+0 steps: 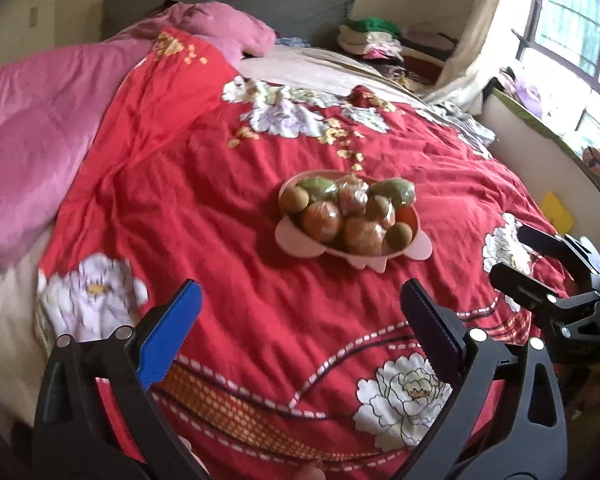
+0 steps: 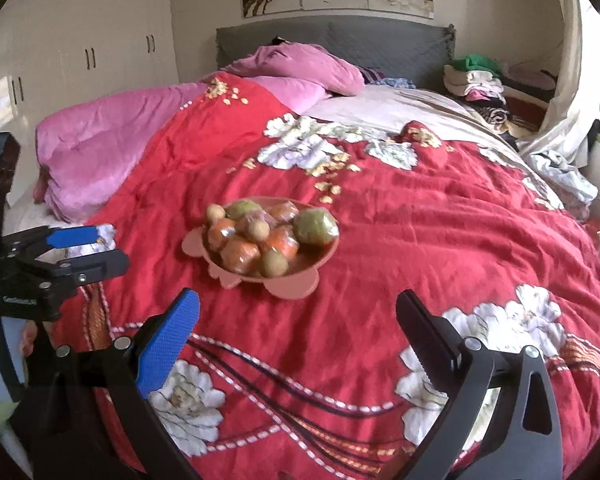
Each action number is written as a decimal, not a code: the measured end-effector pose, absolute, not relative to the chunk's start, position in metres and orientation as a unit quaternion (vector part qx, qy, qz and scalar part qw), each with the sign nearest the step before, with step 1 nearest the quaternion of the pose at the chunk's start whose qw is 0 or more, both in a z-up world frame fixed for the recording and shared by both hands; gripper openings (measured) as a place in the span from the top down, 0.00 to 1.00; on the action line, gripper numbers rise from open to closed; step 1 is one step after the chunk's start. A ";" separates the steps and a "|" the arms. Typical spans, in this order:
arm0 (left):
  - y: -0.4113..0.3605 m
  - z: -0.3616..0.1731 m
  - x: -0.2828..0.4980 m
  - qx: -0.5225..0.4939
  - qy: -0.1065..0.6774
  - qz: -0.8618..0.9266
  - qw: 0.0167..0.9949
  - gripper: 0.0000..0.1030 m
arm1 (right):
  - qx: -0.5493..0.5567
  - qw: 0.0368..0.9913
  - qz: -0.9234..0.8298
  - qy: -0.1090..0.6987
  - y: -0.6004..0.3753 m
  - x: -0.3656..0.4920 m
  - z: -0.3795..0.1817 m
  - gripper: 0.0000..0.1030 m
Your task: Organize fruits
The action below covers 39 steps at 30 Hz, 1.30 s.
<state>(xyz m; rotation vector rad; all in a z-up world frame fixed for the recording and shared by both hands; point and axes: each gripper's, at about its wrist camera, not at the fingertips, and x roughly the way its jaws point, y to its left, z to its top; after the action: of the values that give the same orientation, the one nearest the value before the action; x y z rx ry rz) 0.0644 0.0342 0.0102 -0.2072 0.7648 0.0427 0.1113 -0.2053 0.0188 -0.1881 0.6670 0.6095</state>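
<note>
A pink flower-shaped bowl [image 1: 296, 236] sits mid-bed on the red floral quilt; it also shows in the right wrist view [image 2: 296, 284]. It holds several wrapped fruits: orange ones [image 1: 320, 220], green ones [image 1: 394, 190] and small brown round ones [image 1: 294, 199]. In the right wrist view I see orange fruits [image 2: 240, 256], a green one [image 2: 314, 226] and brown ones [image 2: 274, 263]. My left gripper [image 1: 300, 320] is open and empty, above the quilt short of the bowl. My right gripper [image 2: 298, 320] is open and empty, also short of the bowl. Each gripper shows in the other's view, the right one [image 1: 516, 256] and the left one [image 2: 88, 248].
The red quilt [image 1: 220, 208] covers the bed. A pink blanket [image 1: 32, 140] is bunched at the left. Folded clothes [image 1: 376, 42] are stacked near the grey headboard. A window and ledge [image 1: 540, 120] are at the right. Wardrobes [image 2: 80, 52] stand at the left wall.
</note>
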 end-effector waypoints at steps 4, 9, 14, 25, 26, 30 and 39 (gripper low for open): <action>0.028 0.002 0.056 -0.111 0.373 0.021 0.921 0.09 | -0.101 0.907 0.265 0.311 -0.211 0.103 0.012 0.05; 0.024 -0.002 0.053 -0.105 0.377 0.032 0.920 0.09 | -0.101 0.899 0.269 0.331 -0.213 0.095 0.000 0.05; 0.018 -0.010 0.048 -0.097 0.390 0.035 0.915 0.09 | -0.099 0.896 0.270 0.339 -0.212 0.090 -0.007 0.05; 0.013 -0.011 0.045 -0.087 0.390 0.038 0.916 0.09 | -0.097 0.895 0.266 0.343 -0.213 0.092 -0.009 0.05; 0.013 -0.010 0.045 -0.088 0.390 0.039 0.916 0.09 | -0.097 0.896 0.266 0.343 -0.213 0.092 -0.008 0.05; 0.014 -0.009 0.045 -0.087 0.388 0.040 0.917 0.09 | -0.095 0.896 0.265 0.342 -0.213 0.092 -0.009 0.04; 0.016 -0.008 0.046 -0.088 0.394 0.039 0.914 0.09 | -0.092 0.896 0.264 0.346 -0.216 0.094 -0.011 0.04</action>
<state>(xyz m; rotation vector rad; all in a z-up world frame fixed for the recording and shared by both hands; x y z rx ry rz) 0.0461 0.0155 -0.0085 -0.1818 0.8111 0.0805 0.0938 -0.2158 -0.0106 -0.1903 0.7162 0.5473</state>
